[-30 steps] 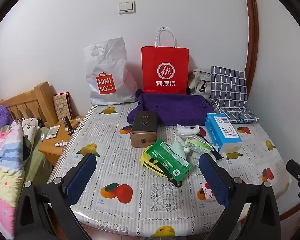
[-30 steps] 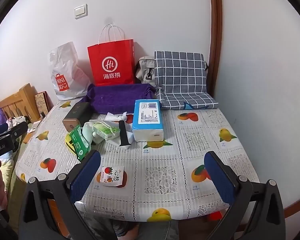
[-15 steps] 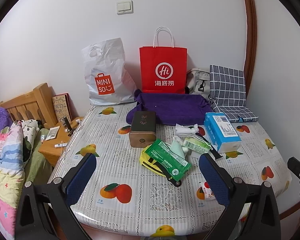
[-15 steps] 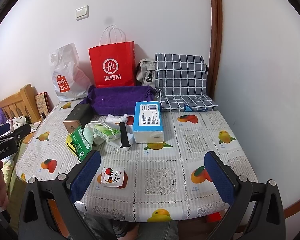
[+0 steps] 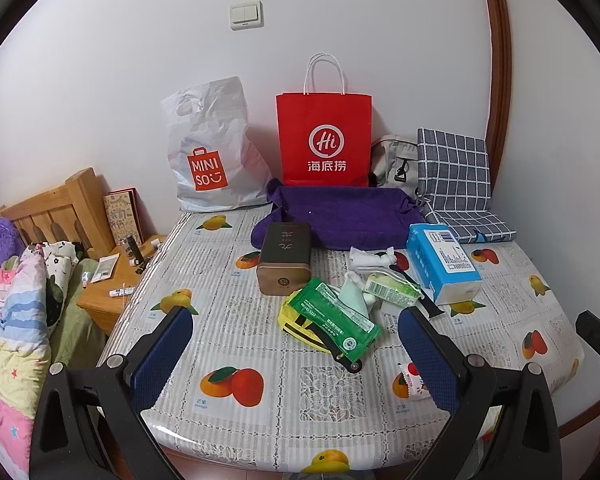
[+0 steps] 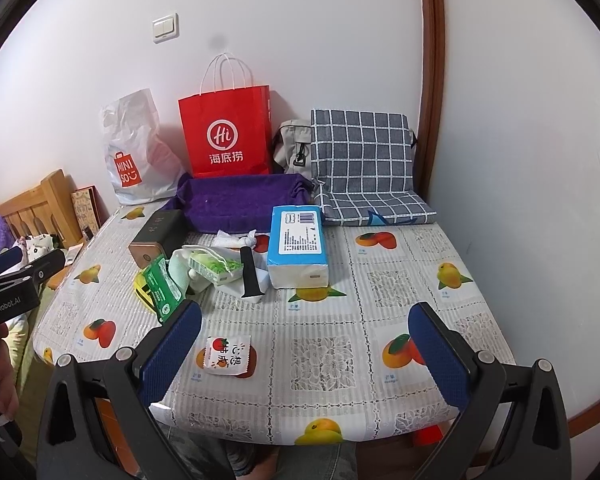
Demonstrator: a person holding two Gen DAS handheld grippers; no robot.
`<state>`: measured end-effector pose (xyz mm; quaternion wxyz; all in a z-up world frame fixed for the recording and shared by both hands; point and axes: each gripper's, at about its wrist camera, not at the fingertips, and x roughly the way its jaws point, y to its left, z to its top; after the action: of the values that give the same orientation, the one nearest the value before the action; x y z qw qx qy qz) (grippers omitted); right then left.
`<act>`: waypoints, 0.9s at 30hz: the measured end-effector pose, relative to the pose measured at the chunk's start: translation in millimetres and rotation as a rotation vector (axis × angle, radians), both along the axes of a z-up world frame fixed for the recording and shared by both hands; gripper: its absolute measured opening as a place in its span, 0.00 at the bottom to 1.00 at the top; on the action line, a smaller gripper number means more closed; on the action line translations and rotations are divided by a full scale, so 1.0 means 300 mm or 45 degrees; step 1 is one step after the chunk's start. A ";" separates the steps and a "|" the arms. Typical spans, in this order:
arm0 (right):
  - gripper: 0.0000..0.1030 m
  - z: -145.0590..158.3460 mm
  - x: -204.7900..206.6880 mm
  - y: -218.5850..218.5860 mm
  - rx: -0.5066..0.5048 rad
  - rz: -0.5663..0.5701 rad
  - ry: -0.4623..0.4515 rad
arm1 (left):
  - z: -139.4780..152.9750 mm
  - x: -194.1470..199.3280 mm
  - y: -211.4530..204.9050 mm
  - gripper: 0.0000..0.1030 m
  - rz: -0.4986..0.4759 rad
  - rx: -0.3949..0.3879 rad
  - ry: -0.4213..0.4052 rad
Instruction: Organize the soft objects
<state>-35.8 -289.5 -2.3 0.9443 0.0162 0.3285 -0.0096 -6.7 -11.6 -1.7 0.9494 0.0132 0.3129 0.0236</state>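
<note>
Soft objects sit clustered mid-bench: I see a green wipes pack [image 5: 334, 320] lying over a yellow pouch [image 5: 296, 322], a pale green cloth [image 5: 354, 294], a small green tissue packet [image 5: 392, 289] and a blue tissue pack [image 5: 442, 262] just right of them. A purple towel [image 5: 340, 216] lies behind, near the red paper bag [image 5: 324, 140]. My left gripper [image 5: 296, 354] hangs spread and empty above the bench [image 5: 228, 312]'s near edge. My right gripper [image 6: 306, 350] is spread too, over a strawberry snack packet [image 6: 226, 354].
</note>
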 end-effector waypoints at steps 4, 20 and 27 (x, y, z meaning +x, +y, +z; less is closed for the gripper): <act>0.99 -0.001 -0.001 -0.001 -0.001 -0.001 0.000 | 0.001 0.002 0.000 1.00 0.000 0.000 0.000; 0.99 0.014 -0.005 0.005 0.006 0.006 -0.013 | 0.004 0.005 -0.001 1.00 0.002 -0.001 0.001; 0.99 0.011 -0.009 0.013 0.007 0.011 -0.021 | 0.005 0.007 -0.010 1.00 -0.004 -0.005 0.002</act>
<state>-38.6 -285.6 1.1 0.9470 0.0175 0.3208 -0.0045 -4.5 -14.5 -0.3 0.9492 0.0117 0.3136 0.0216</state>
